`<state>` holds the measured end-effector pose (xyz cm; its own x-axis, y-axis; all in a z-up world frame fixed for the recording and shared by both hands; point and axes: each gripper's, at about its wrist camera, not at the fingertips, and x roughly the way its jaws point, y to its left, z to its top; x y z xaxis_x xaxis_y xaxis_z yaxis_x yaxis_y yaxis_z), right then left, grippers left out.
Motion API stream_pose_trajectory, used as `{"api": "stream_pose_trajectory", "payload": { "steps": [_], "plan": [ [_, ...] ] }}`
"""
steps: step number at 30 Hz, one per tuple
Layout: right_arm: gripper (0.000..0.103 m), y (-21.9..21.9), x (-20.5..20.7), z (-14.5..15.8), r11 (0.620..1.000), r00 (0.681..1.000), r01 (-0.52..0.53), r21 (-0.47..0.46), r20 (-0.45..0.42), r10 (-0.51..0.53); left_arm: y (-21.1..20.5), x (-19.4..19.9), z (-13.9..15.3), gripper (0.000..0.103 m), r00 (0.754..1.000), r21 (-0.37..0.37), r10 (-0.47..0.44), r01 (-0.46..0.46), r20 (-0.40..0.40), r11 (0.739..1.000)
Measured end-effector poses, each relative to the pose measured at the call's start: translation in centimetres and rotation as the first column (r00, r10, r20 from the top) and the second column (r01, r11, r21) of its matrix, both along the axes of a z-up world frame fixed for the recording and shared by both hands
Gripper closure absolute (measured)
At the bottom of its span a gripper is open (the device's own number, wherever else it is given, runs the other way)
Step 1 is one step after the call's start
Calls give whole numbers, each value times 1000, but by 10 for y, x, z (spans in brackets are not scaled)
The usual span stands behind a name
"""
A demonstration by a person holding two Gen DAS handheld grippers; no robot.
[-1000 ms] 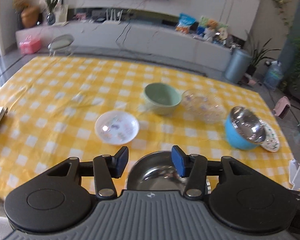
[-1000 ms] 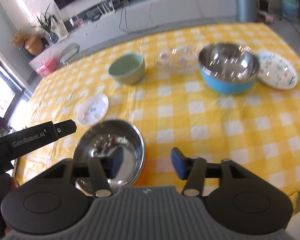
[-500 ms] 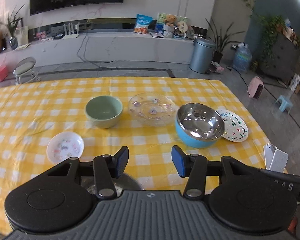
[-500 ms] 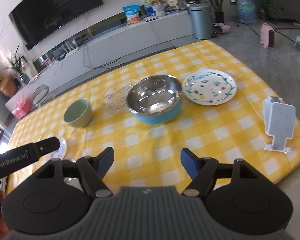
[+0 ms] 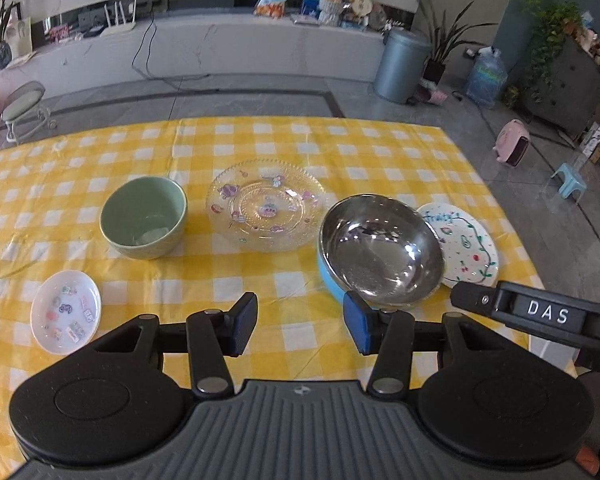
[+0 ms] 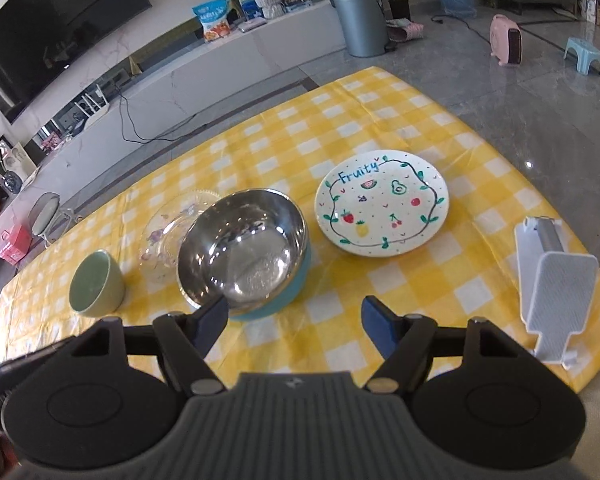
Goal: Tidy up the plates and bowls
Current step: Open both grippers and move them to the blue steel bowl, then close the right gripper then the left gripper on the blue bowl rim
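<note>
A: Crockery first, reading the left wrist view from the left edge. What lies where?

B: Lower left, a small saucer [image 5: 66, 311], light and thin; pinch its rim. Left of centre, the green bowl [image 5: 144, 217], stiff ceramic, heavier, breakable; take it by the wall. In the middle, the glass plate [image 5: 265, 205], slippery and fragile, with a beaded edge to hold. Right of centre, the steel bowl [image 5: 381, 249] with its blue shell, light and slick; clamp across the rim. Behind it at the right, partly covered, the Fruity plate [image 5: 466, 246]. All rest on the yellow-checked bench [image 5: 204, 280].

A: And the claws?

B: The left claw [image 5: 300, 329] is spread with nothing between its pads; the right claw [image 6: 294, 329] is spread wider, also empty, low in its own view between steel bowl and Fruity plate.

A: What differs from half a second back?

B: Both views have swung right; the second steel bowl under the left claw has dropped out of sight.
</note>
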<state>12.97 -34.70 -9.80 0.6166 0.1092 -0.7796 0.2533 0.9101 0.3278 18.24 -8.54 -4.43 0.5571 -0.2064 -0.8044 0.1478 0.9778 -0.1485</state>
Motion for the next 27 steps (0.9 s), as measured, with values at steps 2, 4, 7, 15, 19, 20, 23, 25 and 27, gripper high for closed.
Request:
{"api": "stream_pose_trajectory", "payload": {
  "steps": [2, 4, 7, 15, 19, 20, 23, 25, 27],
  "plan": [
    [30, 1, 18, -2, 1000, 1000, -8, -11, -11, 8, -1, 14, -5, 46, 999, -10, 15, -15, -35, 1000],
    [31, 3, 37, -4, 999, 999, -24, -27, -25, 23, -1, 27, -12, 46, 997, -2, 38, -38, -63, 999],
    [31, 5, 59, -14, 999, 999, -28, -44, -39, 26, 0, 43, -19, 46, 993, 11, 79, -79, -85, 997],
    [46, 6, 83, -58, 997, 992, -72, -12, -107, 70, -4, 70, -43, 46, 987, 4, 93, -93, -134, 996],
    [58, 3, 88, -73, 995, 987, -84, 45, -131, 90, -9, 75, -52, 46, 984, 17, 114, -113, -135, 993],
    [63, 4, 88, -75, 995, 986, -91, 51, -134, 97, -8, 76, -54, 46, 984, 13, 117, -116, -138, 993],
    [70, 7, 90, -80, 993, 984, -102, 56, -142, 110, -7, 79, -58, 47, 982, 1, 122, -123, -145, 992],
    [72, 8, 90, -82, 993, 983, -108, 57, -141, 115, -7, 80, -58, 47, 981, -1, 126, -128, -145, 992],
    [76, 7, 90, -85, 993, 983, -106, 59, -147, 114, -5, 79, -54, 47, 981, -13, 140, -143, -131, 990]
  ]
}}
